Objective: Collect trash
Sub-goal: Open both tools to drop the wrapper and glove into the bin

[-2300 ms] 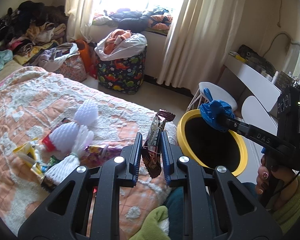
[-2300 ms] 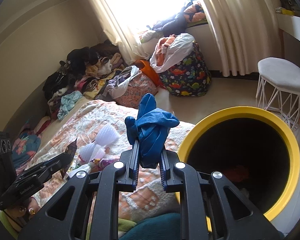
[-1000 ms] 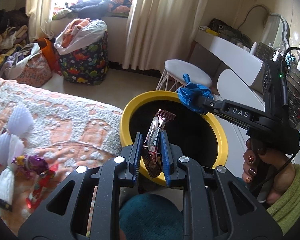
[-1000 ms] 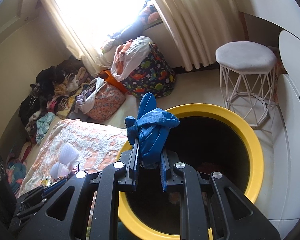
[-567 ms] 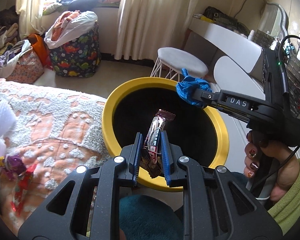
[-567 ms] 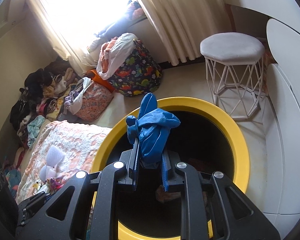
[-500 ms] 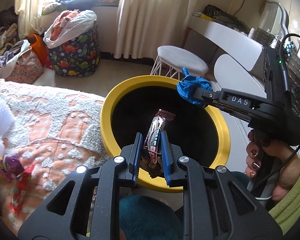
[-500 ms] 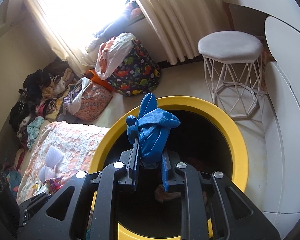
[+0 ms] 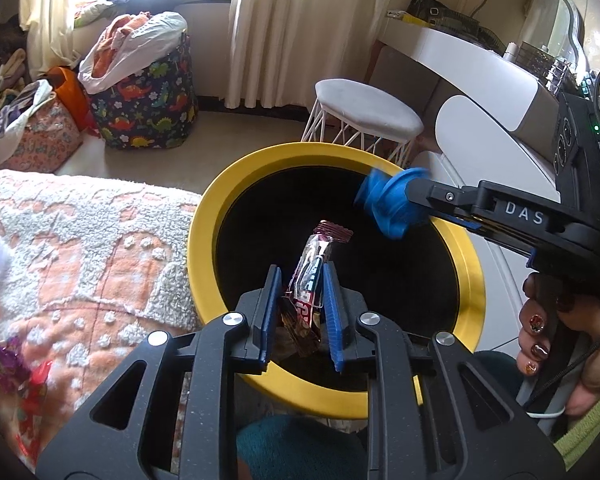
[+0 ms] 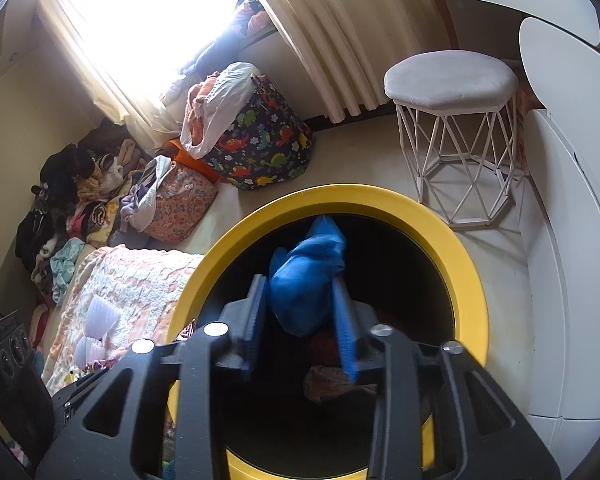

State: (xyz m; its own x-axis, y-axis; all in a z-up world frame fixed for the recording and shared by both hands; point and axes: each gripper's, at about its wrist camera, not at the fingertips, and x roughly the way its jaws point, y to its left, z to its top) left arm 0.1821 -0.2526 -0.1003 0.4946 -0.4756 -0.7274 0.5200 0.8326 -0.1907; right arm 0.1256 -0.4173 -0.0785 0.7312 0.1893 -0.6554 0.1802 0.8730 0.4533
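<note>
Two grippers are held over the open mouth of a yellow-rimmed bin (image 9: 204,216) that stands beside a bed with an orange and white blanket (image 9: 80,248). The jaws of the left gripper (image 9: 300,312) have just been opening; a dark red snack wrapper (image 9: 314,276) is seen between them, upright, and a gap shows on its left side, so it is no longer pinched. The jaws of the right gripper (image 10: 302,320) have just been opening too; they are spread, and a crumpled blue glove (image 10: 306,276) lies between them, blurred, above the dark inside of the bin. Some trash (image 10: 332,384) is seen at the bottom of the bin. More wrappers (image 9: 16,368) are left on the blanket. A white stool (image 10: 452,80) stands behind the bin.
</note>
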